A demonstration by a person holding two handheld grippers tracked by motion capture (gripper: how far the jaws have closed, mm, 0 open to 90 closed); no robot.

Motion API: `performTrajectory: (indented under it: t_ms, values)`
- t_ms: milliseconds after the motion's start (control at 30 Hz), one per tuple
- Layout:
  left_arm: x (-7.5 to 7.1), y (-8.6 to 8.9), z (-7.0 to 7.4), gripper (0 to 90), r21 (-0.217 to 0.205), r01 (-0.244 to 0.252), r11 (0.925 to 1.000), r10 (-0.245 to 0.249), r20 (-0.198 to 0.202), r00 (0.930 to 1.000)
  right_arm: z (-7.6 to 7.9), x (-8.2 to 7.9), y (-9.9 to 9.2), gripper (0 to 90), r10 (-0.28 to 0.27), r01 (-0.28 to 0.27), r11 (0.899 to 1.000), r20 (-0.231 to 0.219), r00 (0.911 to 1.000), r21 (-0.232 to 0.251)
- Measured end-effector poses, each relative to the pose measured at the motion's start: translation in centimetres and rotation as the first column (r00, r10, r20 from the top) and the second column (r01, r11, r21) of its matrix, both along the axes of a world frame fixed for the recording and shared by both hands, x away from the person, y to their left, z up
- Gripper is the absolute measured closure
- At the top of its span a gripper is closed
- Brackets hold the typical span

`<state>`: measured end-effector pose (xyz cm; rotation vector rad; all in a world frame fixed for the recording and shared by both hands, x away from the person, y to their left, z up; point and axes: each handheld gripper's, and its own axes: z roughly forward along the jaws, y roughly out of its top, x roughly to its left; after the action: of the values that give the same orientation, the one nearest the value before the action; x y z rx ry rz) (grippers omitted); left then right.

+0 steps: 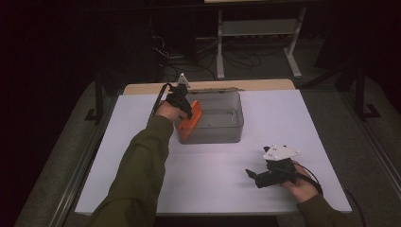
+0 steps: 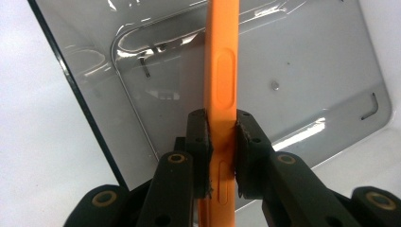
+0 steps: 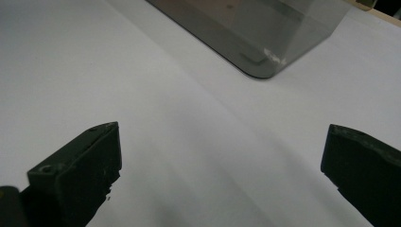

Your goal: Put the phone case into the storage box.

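Orange, smooth and slightly rubbery in appearance, the slim rectangular phone case (image 2: 222, 85) is clamped edge-on between the two black jaws of the left hand-held gripper (image 2: 221, 142), which are closed tight on its narrow side near one end. Its long axis runs straight away from that gripper and down into the clear grey plastic bin (image 1: 222, 127); in the high view the case (image 1: 191, 116) stands tilted at the bin's left end, over the interior, and whether its far end touches the bin floor cannot be told. The bin sits toward the back of the white tabletop (image 1: 142, 184). The left hand is the one at the work; the right hand-held gripper (image 1: 253, 176) rests well apart, near the front right of the tabletop, its jaws spread wide with nothing between them, pointing toward a corner of the bin (image 3: 265, 66). Judged from this, lowering or releasing into the bin depends on the left hand alone. No brand, label or legible writing is visible.
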<state>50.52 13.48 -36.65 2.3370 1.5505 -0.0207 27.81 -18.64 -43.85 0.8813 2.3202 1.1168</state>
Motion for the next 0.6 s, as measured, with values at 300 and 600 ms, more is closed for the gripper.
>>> performTrajectory:
  t_ms: [300, 600]
  values:
    - [0.06, 0.25, 0.47, 74.9, -0.007, -0.007, 0.9999, 0.008, 0.026, 0.9996, 0.02, 0.0, -0.03, 0.0, 0.002, -0.002, 1.0, 0.002, 1.0, 0.0]
    - [0.57, 0.33, 0.93, 73.3, 0.003, -0.013, 0.9999, 0.013, 0.058, 0.9983, 0.02, 0.01, -0.02, 0.0, 0.002, -0.002, 1.0, 0.002, 1.0, 0.0]
